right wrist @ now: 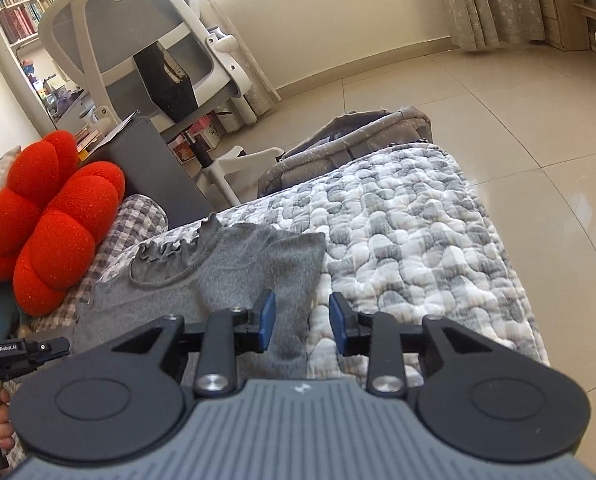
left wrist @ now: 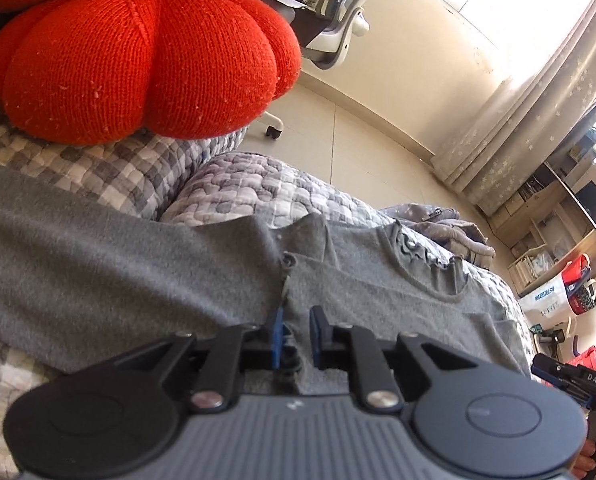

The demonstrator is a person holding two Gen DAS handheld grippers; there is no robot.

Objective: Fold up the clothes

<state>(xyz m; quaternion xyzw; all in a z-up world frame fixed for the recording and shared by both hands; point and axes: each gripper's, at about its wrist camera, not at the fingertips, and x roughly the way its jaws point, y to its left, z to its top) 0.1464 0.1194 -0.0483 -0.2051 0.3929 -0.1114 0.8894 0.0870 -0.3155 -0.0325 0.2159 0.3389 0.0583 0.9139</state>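
While a grey top (right wrist: 226, 264) lies spread across a quilted checked cover (right wrist: 418, 240), two hand-held grippers hover low over its near edge. The left gripper (left wrist: 298, 336) has its blue pads a small way apart, with grey cloth and a dark bit of trim showing in the gap; the pads do not appear to press on the fabric. The right gripper (right wrist: 302, 322) stands wider, its jaws parted over the right-hand edge of the top, one pad above the cloth and the other above bare quilt, gripping nothing. The garment runs away from both tools, its long axis pointing toward the ruffled neckline (right wrist: 178, 250) at the far end, so the cloth lies ahead of and below each gripper. The right gripper looks the nearer to the free side edge, the left to the middle seam. To the left a red knitted cushion (right wrist: 54, 216) sits close beside the top and would likely crowd any fold swung that way. To the right the quilt offers open room before it drops off to the tiled floor (right wrist: 498, 100). Beyond the neckline, a bundle of other grey fabric (right wrist: 350, 140) lies at the far edge, with an office chair (right wrist: 146, 36) behind it.
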